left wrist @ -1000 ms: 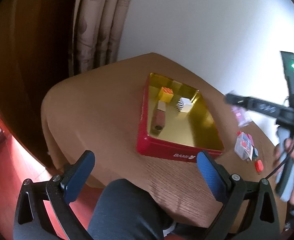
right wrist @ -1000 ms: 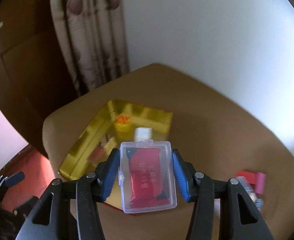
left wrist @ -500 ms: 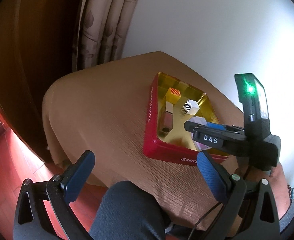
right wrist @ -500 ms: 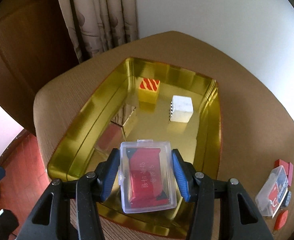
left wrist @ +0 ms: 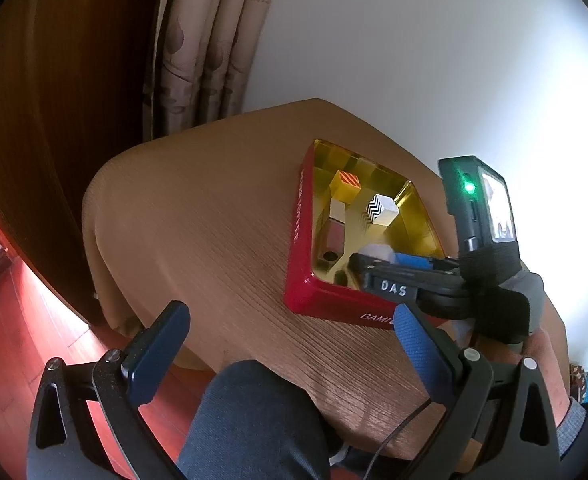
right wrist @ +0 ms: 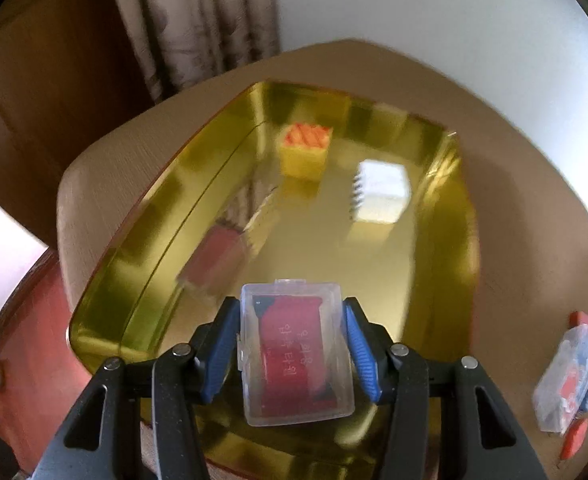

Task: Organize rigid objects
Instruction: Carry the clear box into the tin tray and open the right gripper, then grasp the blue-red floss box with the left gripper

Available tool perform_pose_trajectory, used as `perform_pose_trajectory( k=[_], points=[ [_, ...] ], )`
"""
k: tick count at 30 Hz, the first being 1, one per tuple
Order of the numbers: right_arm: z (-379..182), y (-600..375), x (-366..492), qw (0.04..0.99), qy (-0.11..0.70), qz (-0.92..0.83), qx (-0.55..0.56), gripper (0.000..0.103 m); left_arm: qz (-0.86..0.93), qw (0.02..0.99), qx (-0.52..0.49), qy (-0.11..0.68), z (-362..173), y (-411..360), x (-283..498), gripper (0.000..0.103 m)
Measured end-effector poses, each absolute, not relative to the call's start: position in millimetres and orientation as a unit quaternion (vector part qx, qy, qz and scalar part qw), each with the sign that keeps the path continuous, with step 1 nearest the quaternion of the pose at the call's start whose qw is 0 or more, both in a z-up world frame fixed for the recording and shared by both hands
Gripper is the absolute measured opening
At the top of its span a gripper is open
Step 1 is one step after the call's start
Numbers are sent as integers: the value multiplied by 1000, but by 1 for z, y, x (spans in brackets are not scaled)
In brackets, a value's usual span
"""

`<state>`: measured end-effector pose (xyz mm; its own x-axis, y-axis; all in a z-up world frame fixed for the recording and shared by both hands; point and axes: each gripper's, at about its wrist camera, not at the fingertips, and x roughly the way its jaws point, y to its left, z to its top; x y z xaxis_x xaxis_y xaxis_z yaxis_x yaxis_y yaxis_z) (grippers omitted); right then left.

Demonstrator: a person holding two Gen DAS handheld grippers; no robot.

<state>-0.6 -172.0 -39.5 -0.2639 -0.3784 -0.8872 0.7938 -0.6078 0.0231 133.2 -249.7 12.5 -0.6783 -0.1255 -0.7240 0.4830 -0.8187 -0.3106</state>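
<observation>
R gripper (right wrist: 291,354) pinches a clear plastic case (right wrist: 296,354) w/ red insert; blue pads pressed on its two long side walls, hinge/latch end pointing fwd. Case hangs low over the near part of the gold-lined tin (right wrist: 141,280), inside its rim; can't tell if it touches the floor yet. The gripper's tip also shows in the L wrist view, reaching over the tin's red wall (left wrist: 336,302).

L gripper (left wrist: 289,350) idle, jaws spread wide, nothing between them, off the table edge (left wrist: 197,240) above the person's knee.

Already in tin: orange-striped yellow cube (right wrist: 305,152), white zigzag cube (right wrist: 380,190), reddish block (right wrist: 213,258) by the left wall.

Handling, est.: case looks light, stiff, thin-walled, smooth, so prob. slippery. Hard squeeze could flex the walls or pop the lid. Side-wall grip mid-length looks right; avoid the latch end. Gold floor is slick, so case may skid if dropped; set down flat, then release.

More cases and small red bits (right wrist: 570,376) wait on the table right of the tin.
</observation>
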Motion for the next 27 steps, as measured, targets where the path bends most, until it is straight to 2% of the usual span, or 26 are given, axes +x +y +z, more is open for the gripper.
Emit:
perform_pose_trajectory(
  k=[3,6,8,10,15,20,27],
  points=[
    [-27,-166,4,379,217,-780,447,56,-884,174,361,240,13,-247,133,101],
    [15,-127,7,385,149,-822,392,60,-892,173,347,231,18,-245,135,101],
    [40,-90,3,359,115,-848,371,69,-903,162,337,213,23,-239,135,101],
    [46,-38,0,334,85,-862,371,69,-912,141,330,201,27,-231,133,101],
    [30,94,4,233,78,-891,383,69,-929,48,334,150,32,-189,121,101],
    [-15,217,18,140,19,-888,437,69,-935,-8,344,87,29,-132,97,101],
    [-55,272,51,126,-11,-878,462,69,-921,-77,381,15,25,-41,16,101]
  ],
)
